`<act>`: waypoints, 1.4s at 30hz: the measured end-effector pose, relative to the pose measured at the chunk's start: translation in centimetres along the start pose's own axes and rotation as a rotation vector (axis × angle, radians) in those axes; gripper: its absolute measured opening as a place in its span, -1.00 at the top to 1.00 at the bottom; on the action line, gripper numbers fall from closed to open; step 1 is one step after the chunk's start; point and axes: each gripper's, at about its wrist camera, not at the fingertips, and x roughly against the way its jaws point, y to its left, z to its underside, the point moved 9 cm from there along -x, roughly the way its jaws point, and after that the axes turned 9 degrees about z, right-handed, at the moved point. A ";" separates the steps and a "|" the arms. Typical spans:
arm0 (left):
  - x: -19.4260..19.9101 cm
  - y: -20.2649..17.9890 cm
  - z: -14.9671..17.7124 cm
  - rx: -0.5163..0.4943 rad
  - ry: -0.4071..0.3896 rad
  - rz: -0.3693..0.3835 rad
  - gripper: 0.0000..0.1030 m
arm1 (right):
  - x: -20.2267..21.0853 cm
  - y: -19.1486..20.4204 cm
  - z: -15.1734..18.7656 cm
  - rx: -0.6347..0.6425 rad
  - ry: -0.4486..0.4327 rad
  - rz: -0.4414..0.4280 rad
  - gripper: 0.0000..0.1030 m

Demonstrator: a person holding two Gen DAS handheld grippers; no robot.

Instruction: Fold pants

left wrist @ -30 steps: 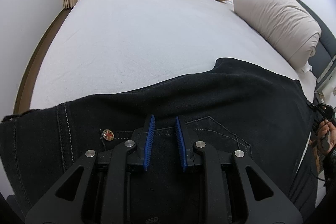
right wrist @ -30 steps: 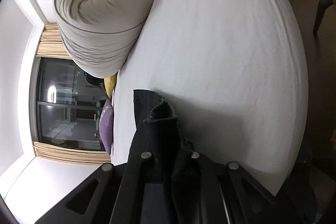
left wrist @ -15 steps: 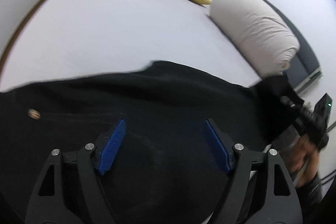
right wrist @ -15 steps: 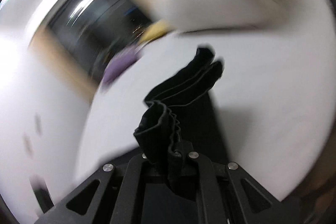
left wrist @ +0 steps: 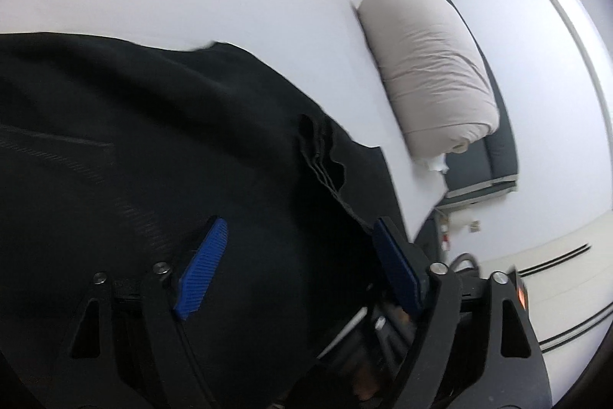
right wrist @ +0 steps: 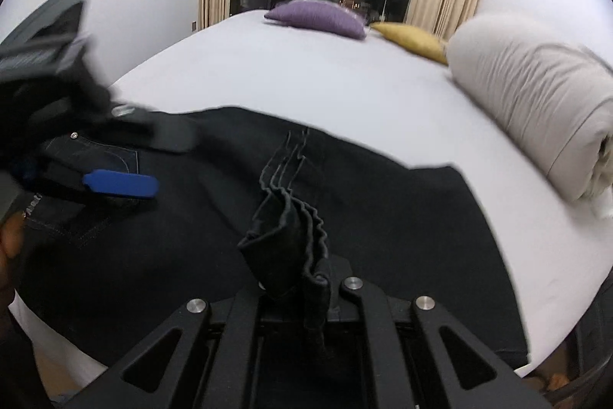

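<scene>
Black pants (right wrist: 383, 209) lie across the near edge of a white bed (right wrist: 306, 75), and they fill the left half of the left wrist view (left wrist: 153, 140). My right gripper (right wrist: 302, 278) is shut on the bunched leg hems (right wrist: 287, 229) and holds them over the pants. My left gripper (left wrist: 299, 267) is open and empty above the pants, its blue pads (left wrist: 203, 267) wide apart. It also shows at the left of the right wrist view (right wrist: 118, 183), over the pocket area.
A rolled beige duvet (right wrist: 536, 102) lies along the bed's right side. A purple pillow (right wrist: 318, 16) and a yellow pillow (right wrist: 410, 39) sit at the far end before a dark window with curtains. A dark sofa (left wrist: 482, 160) stands beyond the bed.
My left gripper has opened, let go of the waistband and swung right. My right gripper has carried the leg hems over the pants toward the waist.
</scene>
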 end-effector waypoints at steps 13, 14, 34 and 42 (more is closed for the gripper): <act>-3.3 0.1 -2.5 -0.011 0.113 -0.019 0.70 | 5.7 7.0 -1.7 0.293 -0.179 0.006 0.86; -2.6 0.3 -2.8 -0.014 0.102 -0.020 0.72 | 6.0 7.7 -1.9 0.310 -0.190 -0.004 0.86; 3.8 3.7 -4.5 -0.141 -0.084 -0.336 0.76 | 5.4 9.6 2.2 0.175 0.067 -0.394 -0.38; -1.2 1.3 -1.7 -0.375 0.038 -0.401 0.76 | 2.8 -2.0 -0.2 -0.322 0.252 -0.726 0.45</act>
